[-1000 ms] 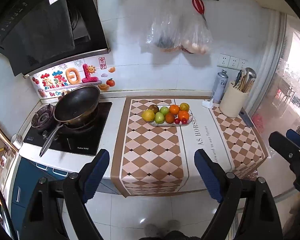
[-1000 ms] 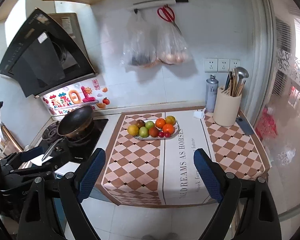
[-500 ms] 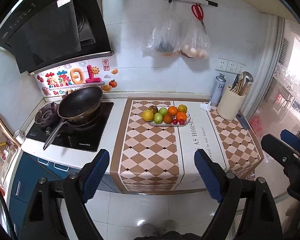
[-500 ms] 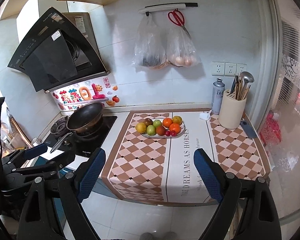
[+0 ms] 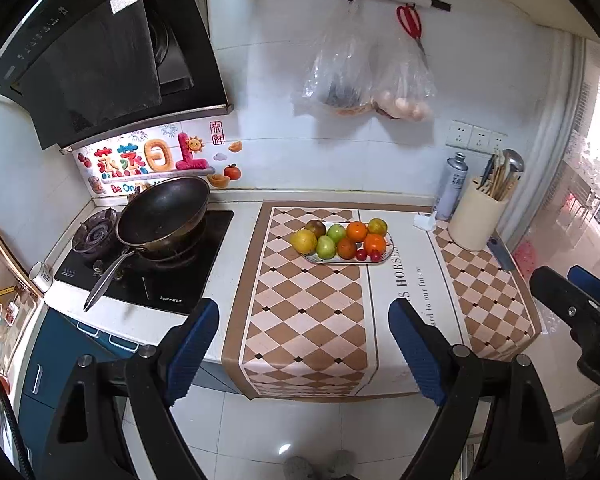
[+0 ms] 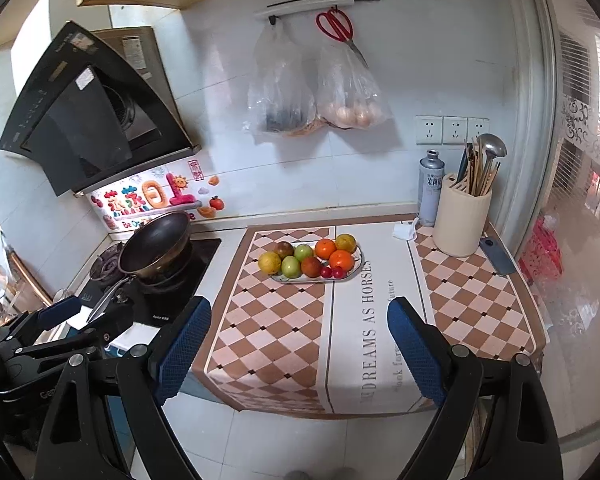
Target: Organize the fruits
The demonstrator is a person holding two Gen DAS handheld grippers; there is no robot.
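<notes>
Left gripper (image 5: 304, 344) and right gripper (image 6: 299, 346), jaws wide and empty, well short of fruit plate (image 6: 357, 266); close in squarely, pick outermost fruit first.

Both wrist views held back over the floor, facing the wall, well off the counter (image 5: 236, 240); left-hand view further left; sharing the fruit plate (image 6: 356, 266) and wok (image 5: 162, 212)

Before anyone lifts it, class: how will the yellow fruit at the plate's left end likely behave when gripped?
The yellow fruit looks round and smooth, so it may roll or slip. It touches neighbouring fruits on the plate, so lifting it could nudge them.
</notes>
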